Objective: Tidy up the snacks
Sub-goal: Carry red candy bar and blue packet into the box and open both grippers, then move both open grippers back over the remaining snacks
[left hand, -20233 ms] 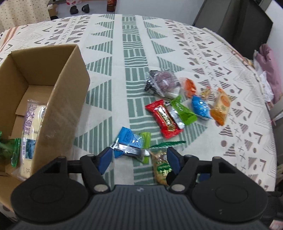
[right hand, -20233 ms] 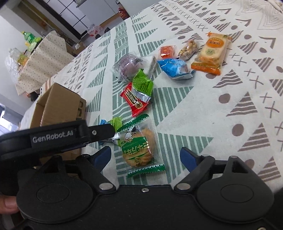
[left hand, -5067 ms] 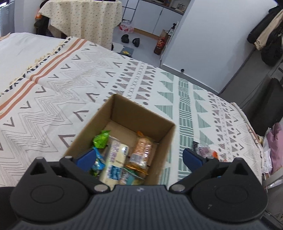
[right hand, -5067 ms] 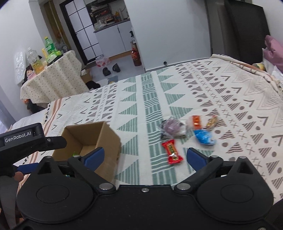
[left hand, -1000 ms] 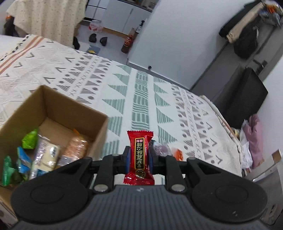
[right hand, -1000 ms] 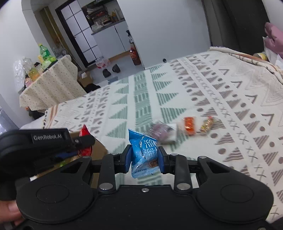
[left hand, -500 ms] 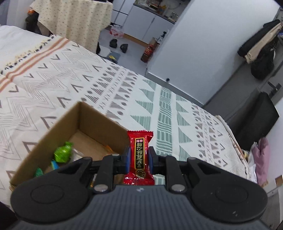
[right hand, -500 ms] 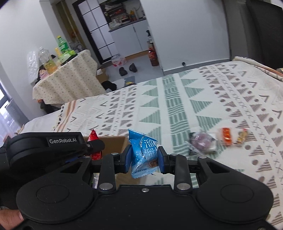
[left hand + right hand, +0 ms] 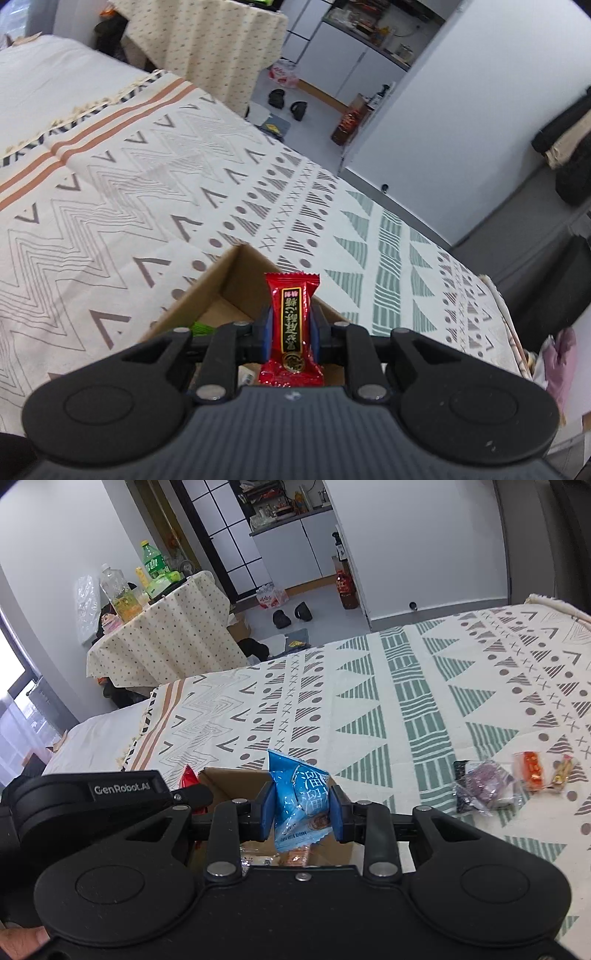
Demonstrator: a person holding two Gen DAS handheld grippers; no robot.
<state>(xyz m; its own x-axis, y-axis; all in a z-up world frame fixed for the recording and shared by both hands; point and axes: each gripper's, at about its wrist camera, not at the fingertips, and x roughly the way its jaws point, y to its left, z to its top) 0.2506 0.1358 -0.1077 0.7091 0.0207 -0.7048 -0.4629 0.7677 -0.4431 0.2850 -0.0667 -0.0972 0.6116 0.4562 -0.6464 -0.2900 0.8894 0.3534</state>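
My left gripper (image 9: 290, 334) is shut on a red snack bar (image 9: 291, 314) and holds it upright over the open cardboard box (image 9: 236, 273). My right gripper (image 9: 301, 812) is shut on a blue snack packet (image 9: 301, 805), also above the box (image 9: 229, 779). The left gripper body (image 9: 92, 805) shows at the left of the right wrist view, with the red bar's tip (image 9: 188, 775) beside it. Snacks lie inside the box, mostly hidden by the grippers. A purple snack pack (image 9: 484, 788), an orange candy (image 9: 532, 770) and a small gold candy (image 9: 563, 771) lie on the cloth to the right.
The patterned cloth (image 9: 406, 701) covers the surface. A side table with bottles (image 9: 155, 627) stands beyond its far edge. A dark chair (image 9: 550, 291) and pink cloth (image 9: 561, 365) sit at the right.
Both grippers have carried their snacks left and forward, over the box. The box now sits right under the fingers. The loose snacks have slid to the right of the right wrist view.
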